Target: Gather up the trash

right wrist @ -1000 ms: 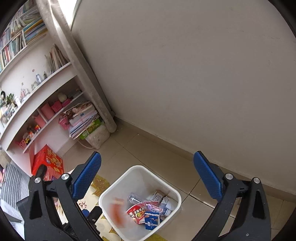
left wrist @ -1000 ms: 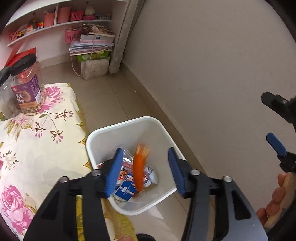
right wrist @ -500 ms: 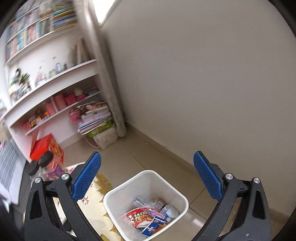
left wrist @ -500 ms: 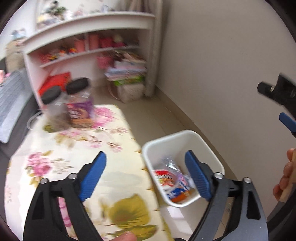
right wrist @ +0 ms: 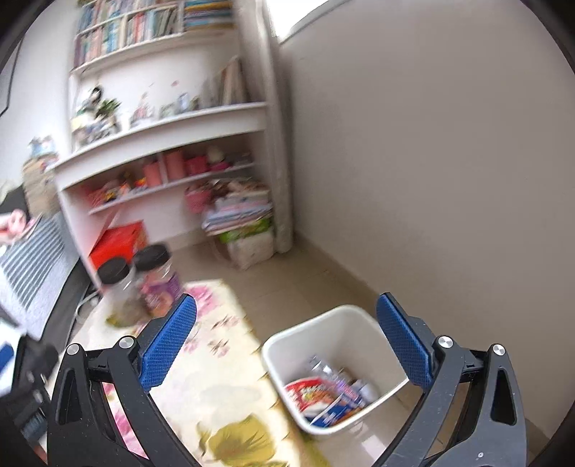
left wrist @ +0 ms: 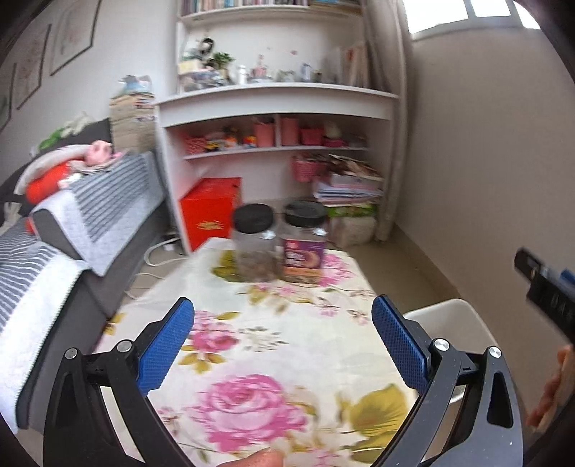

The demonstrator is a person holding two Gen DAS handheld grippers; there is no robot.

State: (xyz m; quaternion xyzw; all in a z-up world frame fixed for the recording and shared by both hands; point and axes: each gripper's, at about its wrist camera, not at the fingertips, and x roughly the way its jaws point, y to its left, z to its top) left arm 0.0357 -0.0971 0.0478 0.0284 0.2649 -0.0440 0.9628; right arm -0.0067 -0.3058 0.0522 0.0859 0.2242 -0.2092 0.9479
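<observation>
Left gripper (left wrist: 284, 337) just spread wide, empty, over floral tablecloth (left wrist: 273, 345); right gripper (right wrist: 287, 337) apart, bin (right wrist: 337, 363) seemingly below.

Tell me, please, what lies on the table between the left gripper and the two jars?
Only bare flowered tablecloth, as the left wrist view shows. The left gripper is open and empty, and the jars stand at the far end.

Daylight is pouring through the window (left wrist: 467, 14) above the plain wall (right wrist: 431, 161) you are facing, while white shelves (left wrist: 276, 97) are holding books and pink bins, and a grey striped sofa (left wrist: 82, 222) is lining the tiled floor (right wrist: 298, 273).
</observation>
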